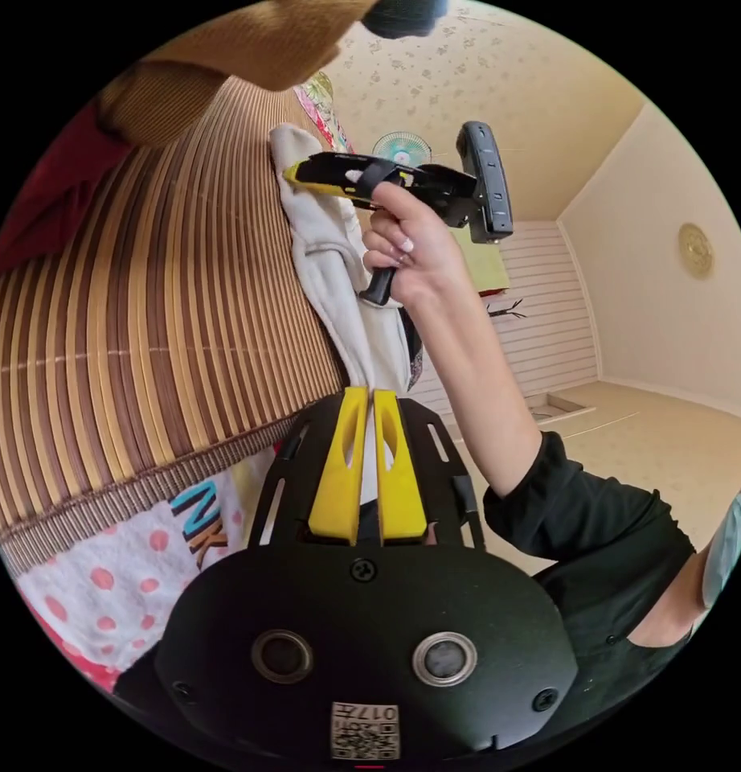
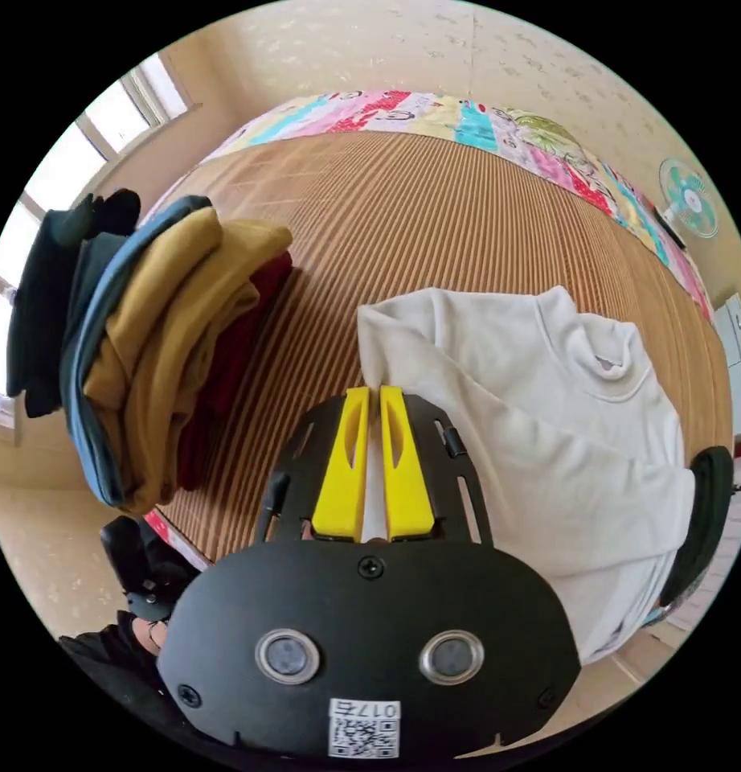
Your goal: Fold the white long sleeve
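Item: white top (image 2: 547,418), spread flat on the bamboo mat (image 2: 435,217) of a bed, collar toward the quilt (image 2: 467,112) at the far edge, a sleeve folded across the chest

Right gripper (image 2: 372,402): jaws nearly together, clamped on the top's near corner, cloth showing in the gap

Left gripper (image 1: 369,402): jaws likewise pinched on a white edge; the rest of the top runs away from them along the mat toward the other gripper (image 1: 306,173)

Judgement: both hold one long edge, so that edge likely folds across the body

Beside: stack of clothes (image 2: 145,354)
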Tool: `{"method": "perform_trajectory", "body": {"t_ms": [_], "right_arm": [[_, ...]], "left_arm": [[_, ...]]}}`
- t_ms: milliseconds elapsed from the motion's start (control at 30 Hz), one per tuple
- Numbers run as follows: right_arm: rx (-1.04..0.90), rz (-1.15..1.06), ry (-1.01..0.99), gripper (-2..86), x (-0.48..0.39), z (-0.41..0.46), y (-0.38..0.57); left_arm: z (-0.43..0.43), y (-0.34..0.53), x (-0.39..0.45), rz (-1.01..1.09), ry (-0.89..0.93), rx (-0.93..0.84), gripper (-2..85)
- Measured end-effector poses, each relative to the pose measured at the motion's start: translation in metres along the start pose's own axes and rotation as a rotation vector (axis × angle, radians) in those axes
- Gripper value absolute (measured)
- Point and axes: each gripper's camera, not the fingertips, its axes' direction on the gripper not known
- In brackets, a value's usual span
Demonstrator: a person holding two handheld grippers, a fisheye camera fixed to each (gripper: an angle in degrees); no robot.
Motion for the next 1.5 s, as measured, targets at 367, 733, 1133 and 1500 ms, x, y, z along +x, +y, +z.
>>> {"method": "perform_trajectory", "body": {"t_ms": [367,733,1133,1500], "right_arm": [[0.134,0.192,-0.671,7.9,0.114,0.014,0.044],[0.383,0.056,-0.155,3.9,0.162,-0.097,0.288],[0.739,0.579,-0.396,2.5,0.34,-0.099,0.635],[1.034,1.222,-1.011,12.0,0.444,0.013,0.762]], "left_arm": [[-0.058,0.005,-0.057,-0.118,0.267,0.146,5.2],[-0.06,0.007,-0.056,-0.113,0.244,0.161,6.2],[-0.017,0.02,-0.006,0.049,-0.231,0.147,-0.9],[0.013,0.037,0.013,0.067,-0.343,0.172,-1.0]]}}
